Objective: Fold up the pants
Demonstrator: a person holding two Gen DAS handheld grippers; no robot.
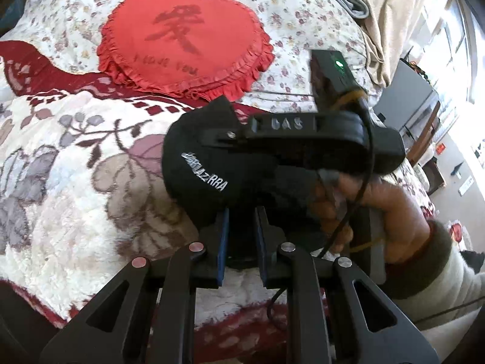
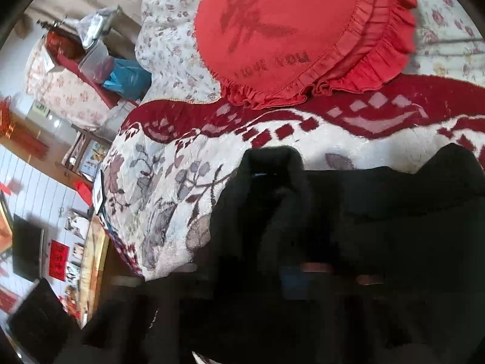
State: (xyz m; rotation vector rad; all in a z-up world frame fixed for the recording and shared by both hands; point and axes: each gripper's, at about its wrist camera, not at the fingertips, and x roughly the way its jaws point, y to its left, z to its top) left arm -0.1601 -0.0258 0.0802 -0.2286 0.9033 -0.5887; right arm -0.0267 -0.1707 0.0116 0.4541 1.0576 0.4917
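The black pants point(image 1: 194, 179), with white lettering on them, lie bunched on a floral blanket point(image 1: 75, 182). My left gripper point(image 1: 241, 227) sits at the bottom of the left wrist view, its blue pads point(image 1: 223, 242) shut on a fold of the black cloth. My right gripper point(image 1: 225, 127) reaches in from the right, held by a hand point(image 1: 388, 212), and its tips are buried in the pants. In the right wrist view the pants point(image 2: 348, 242) cover the lower half and hide the fingers, so their state does not show.
A red heart-shaped cushion point(image 1: 185, 45) with a frill rests behind the pants on a flowered quilt point(image 1: 303, 15). The bed's edge point(image 2: 121, 212) drops off at the left in the right wrist view, with furniture and floor clutter beyond. A cable point(image 1: 360, 182) hangs from the right gripper.
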